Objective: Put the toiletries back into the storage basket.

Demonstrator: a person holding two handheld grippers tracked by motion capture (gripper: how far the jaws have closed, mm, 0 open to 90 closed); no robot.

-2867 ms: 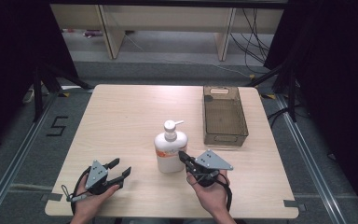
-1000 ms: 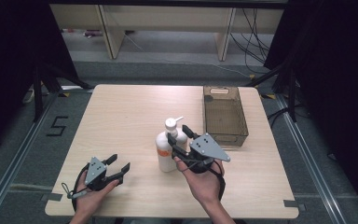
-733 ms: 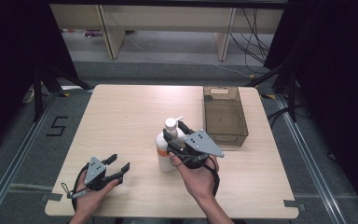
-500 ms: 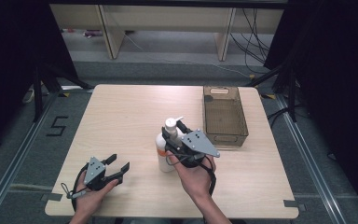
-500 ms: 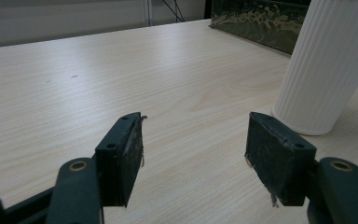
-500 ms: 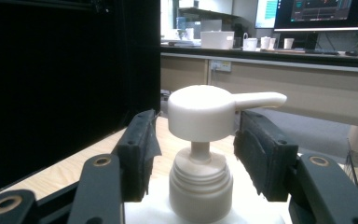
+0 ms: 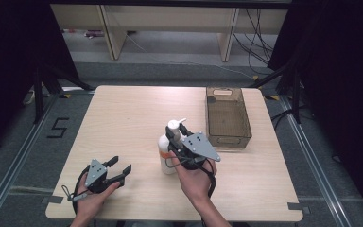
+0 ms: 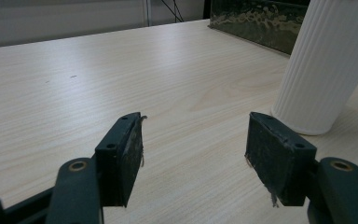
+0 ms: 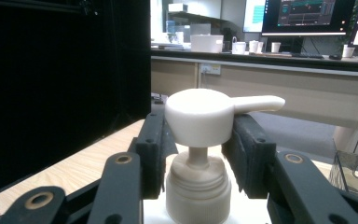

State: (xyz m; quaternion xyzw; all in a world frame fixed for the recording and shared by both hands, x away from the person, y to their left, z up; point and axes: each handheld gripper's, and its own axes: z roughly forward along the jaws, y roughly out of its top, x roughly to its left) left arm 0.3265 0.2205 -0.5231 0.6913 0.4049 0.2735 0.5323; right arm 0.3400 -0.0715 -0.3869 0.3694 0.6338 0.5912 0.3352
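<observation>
A white pump bottle (image 7: 164, 153) with an orange band stands upright near the table's middle. My right gripper (image 7: 176, 130) reaches it from the near side, and its jaws sit on either side of the neck just under the pump head (image 9: 200, 116). The pads (image 9: 154, 149) press against the neck, so the gripper is shut on the bottle. The bottle's base still rests on the table. My left gripper (image 7: 120, 168) lies low at the front left, open with nothing between its pads (image 8: 126, 158). The ribbed bottle (image 8: 328, 65) stands to its right, apart from it.
A translucent brown bin (image 7: 228, 116) stands at the table's right rear and looks empty; its wall (image 8: 261, 23) shows beyond the bottle. The light wooden table (image 7: 123, 123) has bare room on its left half. Dark curtains and a shelf frame surround it.
My right gripper has moved up and forward from the front edge to the bottle and has come in around its neck. The left gripper has stayed where it was, still open.
</observation>
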